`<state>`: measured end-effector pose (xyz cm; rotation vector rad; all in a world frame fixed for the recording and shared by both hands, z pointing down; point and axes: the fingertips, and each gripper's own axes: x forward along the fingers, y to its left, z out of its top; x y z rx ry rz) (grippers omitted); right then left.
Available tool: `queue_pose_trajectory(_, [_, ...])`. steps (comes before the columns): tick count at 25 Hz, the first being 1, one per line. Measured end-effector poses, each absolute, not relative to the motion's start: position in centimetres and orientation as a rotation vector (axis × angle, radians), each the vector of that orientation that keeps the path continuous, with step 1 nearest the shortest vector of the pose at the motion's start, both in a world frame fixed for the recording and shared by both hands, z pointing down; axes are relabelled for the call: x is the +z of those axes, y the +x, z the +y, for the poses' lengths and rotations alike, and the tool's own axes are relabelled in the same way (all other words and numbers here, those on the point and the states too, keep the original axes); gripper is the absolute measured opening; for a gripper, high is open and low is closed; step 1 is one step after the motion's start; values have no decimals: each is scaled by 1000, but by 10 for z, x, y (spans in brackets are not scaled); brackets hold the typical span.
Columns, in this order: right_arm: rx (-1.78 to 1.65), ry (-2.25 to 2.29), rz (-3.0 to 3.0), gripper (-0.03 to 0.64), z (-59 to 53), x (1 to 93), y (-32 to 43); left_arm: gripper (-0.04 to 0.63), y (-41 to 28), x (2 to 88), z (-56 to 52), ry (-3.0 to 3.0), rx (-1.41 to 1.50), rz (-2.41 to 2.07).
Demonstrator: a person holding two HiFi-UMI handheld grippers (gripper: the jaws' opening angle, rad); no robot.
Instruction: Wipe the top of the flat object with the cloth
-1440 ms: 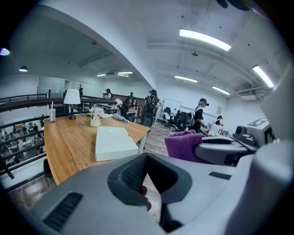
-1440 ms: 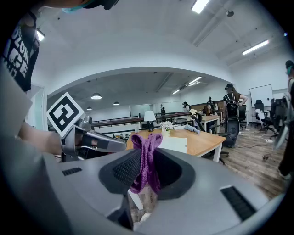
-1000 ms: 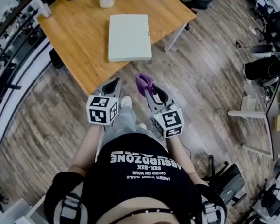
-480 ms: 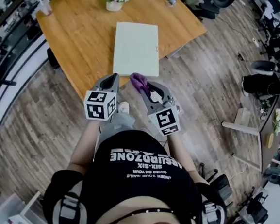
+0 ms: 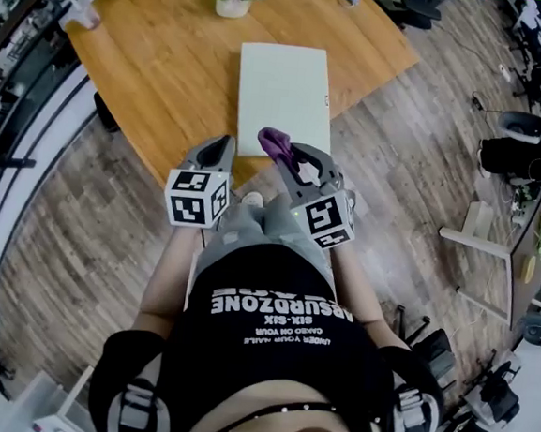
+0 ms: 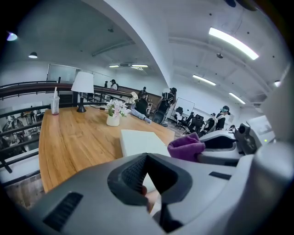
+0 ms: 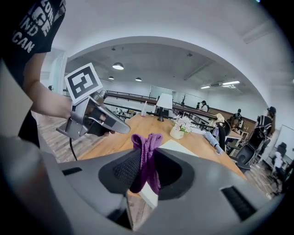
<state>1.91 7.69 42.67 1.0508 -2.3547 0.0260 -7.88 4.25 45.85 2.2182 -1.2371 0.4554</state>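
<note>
The person's left gripper (image 5: 222, 144) has its jaws closed together with nothing between them. Just beside it, the right gripper (image 5: 291, 152) pinches a bunched purple cloth (image 5: 275, 143), which hangs between its jaws over the near end of the pale flat board (image 5: 283, 89). The board lies flat on the wooden table (image 5: 156, 69), close to the table's near corner. Beyond it stands a small flower pot (image 5: 232, 6).

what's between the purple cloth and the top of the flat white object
Nothing visible. The right claw holds the purple cloth at the near edge of the flat white object, whose top is bare. The left claw sits off to the side, and the flower pot stands beyond the far end.
</note>
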Motion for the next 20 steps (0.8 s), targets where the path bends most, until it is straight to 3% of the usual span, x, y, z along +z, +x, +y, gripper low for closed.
queue_pose_trajectory(20, [-251, 786, -2179, 110, -69, 455, -6, 5, -84, 515, -37, 2092, 506, -1111])
